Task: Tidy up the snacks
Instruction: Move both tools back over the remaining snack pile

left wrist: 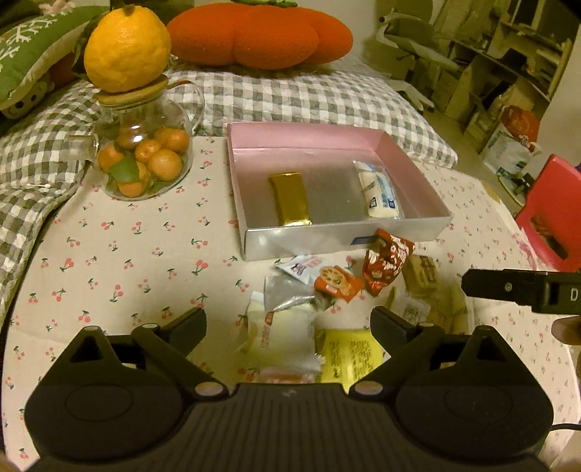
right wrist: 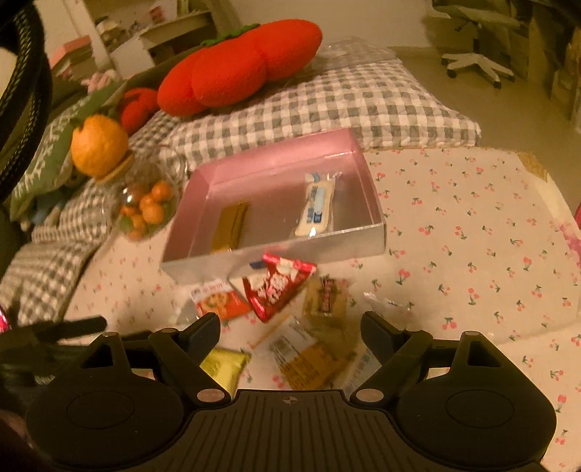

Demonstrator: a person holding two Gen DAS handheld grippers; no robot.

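Note:
A pink-lined silver box (left wrist: 337, 239) (right wrist: 203, 265) holds a gold bar (left wrist: 290, 198) (right wrist: 230, 227) and a white-and-blue packet (left wrist: 377, 194) (right wrist: 316, 205). In front of it lies a pile of snacks: a red packet (left wrist: 386, 263) (right wrist: 277, 287), an orange packet (left wrist: 336, 281) (right wrist: 219, 299), a pale cream packet (left wrist: 281, 334), a yellow packet (left wrist: 348, 354) (right wrist: 221, 365) and brown biscuit packets (left wrist: 421, 272) (right wrist: 325, 294). My left gripper (left wrist: 288, 323) is open over the cream packet. My right gripper (right wrist: 290, 326) is open over the brown packets; it also shows in the left wrist view (left wrist: 523, 288).
A glass jar of small oranges (left wrist: 143, 159) (right wrist: 147, 208) with a large citrus (left wrist: 127, 47) on its lid stands left of the box. Checked cushions (left wrist: 290, 96) and a red pumpkin pillow (left wrist: 258, 34) lie behind. A red chair (left wrist: 552, 214) stands at the right.

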